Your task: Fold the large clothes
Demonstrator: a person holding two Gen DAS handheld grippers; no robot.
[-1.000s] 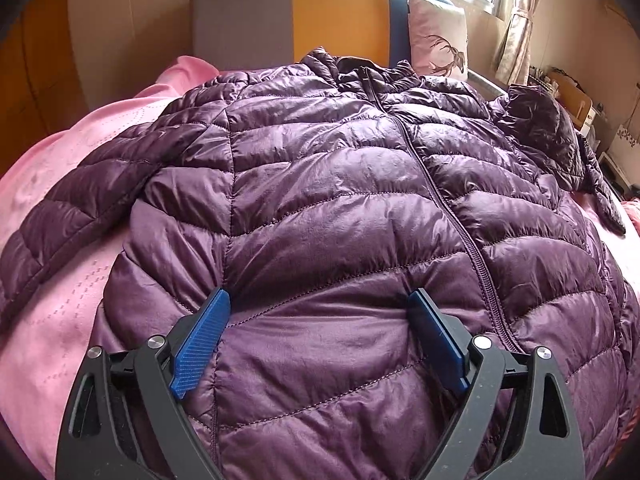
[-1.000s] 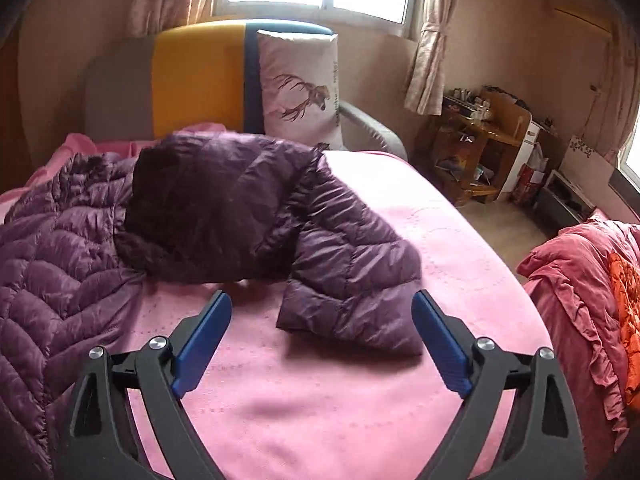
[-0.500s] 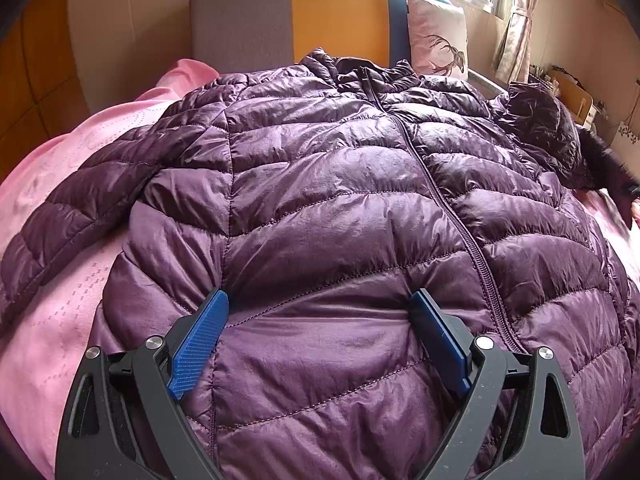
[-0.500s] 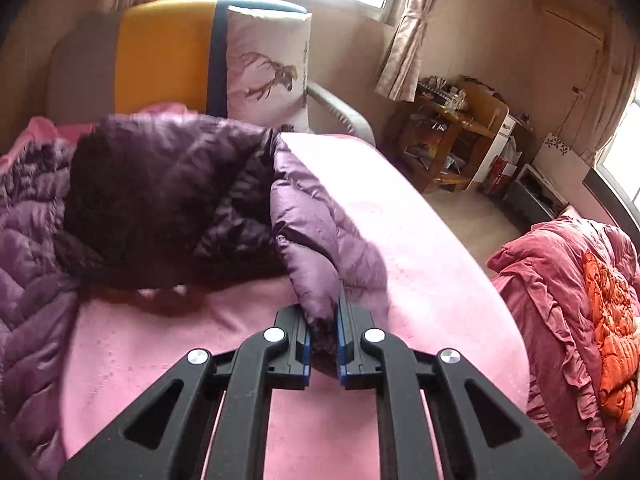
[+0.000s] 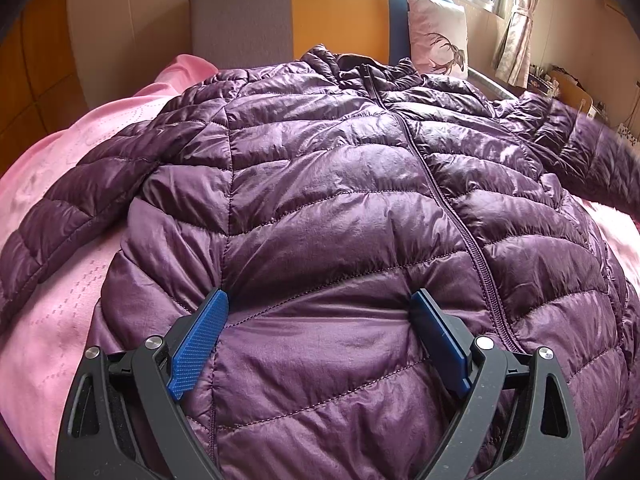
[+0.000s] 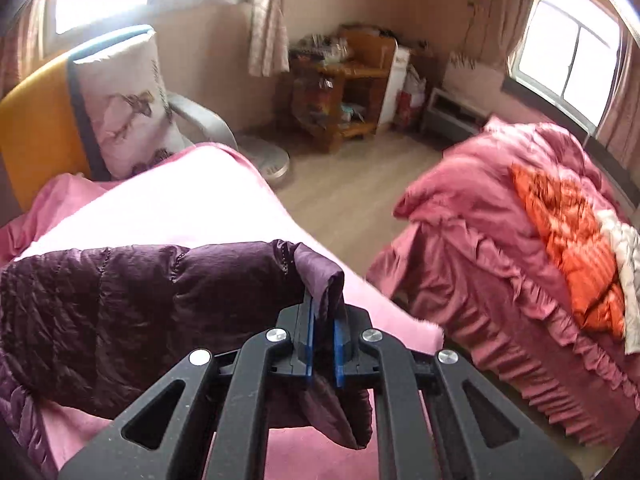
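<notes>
A purple quilted puffer jacket (image 5: 340,200) lies face up, zipped, on a pink bed sheet (image 5: 60,292), collar toward the headboard. My left gripper (image 5: 320,312) is open, its blue pads pressed down on the lower front of the jacket left of the zipper. My right gripper (image 6: 323,316) is shut on the cuff end of the jacket's right sleeve (image 6: 160,296) and holds it lifted above the sheet (image 6: 180,208). The lifted sleeve shows blurred at the right edge of the left wrist view (image 5: 592,148).
A grey, yellow and blue headboard (image 5: 320,12) with a deer-print pillow (image 5: 438,36) stands at the far end. A heap of red and orange bedding (image 6: 540,240) lies right of the bed. A wooden shelf (image 6: 344,84) stands on the floor by the curtains.
My right gripper shut on the sleeve cuff, then lifted it and swung out to the right. The sleeve straightened out. My left gripper stayed open on the jacket front.
</notes>
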